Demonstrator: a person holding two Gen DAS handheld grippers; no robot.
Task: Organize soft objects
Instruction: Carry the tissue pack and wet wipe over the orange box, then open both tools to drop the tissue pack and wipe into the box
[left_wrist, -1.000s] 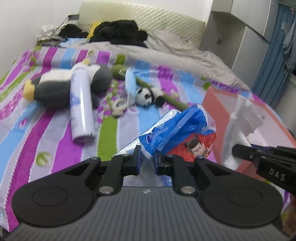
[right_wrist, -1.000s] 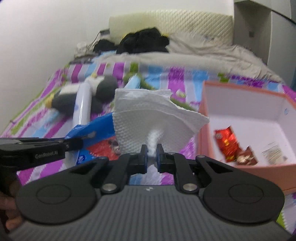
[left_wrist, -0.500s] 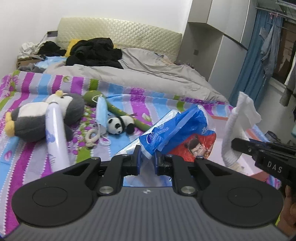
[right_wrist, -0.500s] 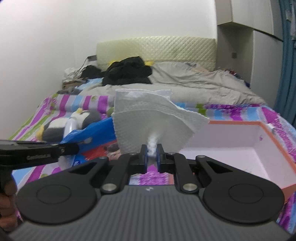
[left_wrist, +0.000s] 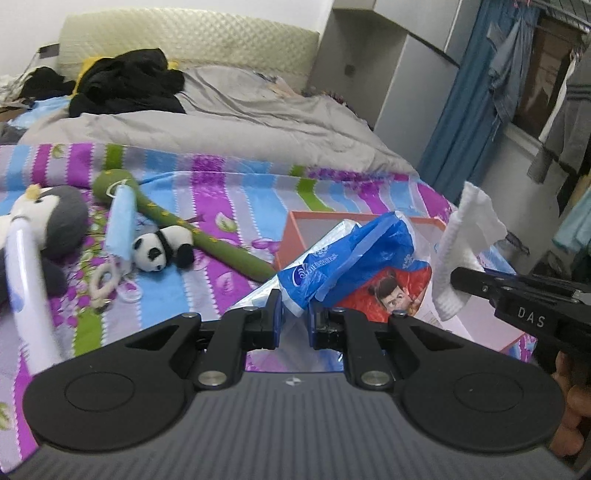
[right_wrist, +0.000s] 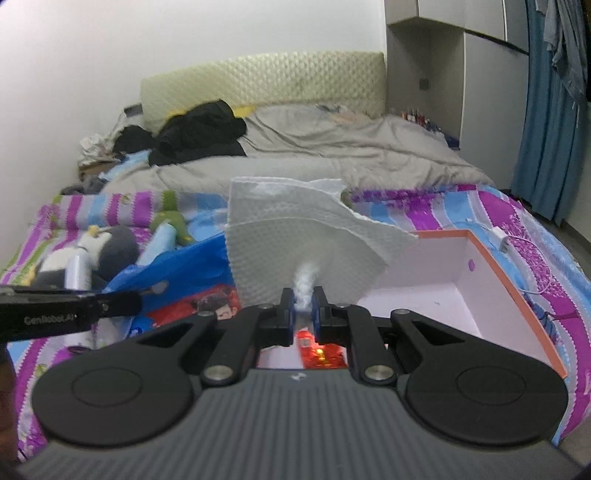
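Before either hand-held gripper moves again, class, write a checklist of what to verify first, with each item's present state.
1. Left hand-held gripper shut on the blue plastic bag: ok.
2. Right hand-held gripper shut on the white tissue: ok.
3. Orange box open on top: ok.
4. Free space on the box floor: ok, red packets fill only the near end.
5. Bag clear of the tissue: ok.
6. Contents of the bag: cannot tell.

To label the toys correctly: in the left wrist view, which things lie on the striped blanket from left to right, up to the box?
Penguin plush → light blue face mask → panda plush → orange box.
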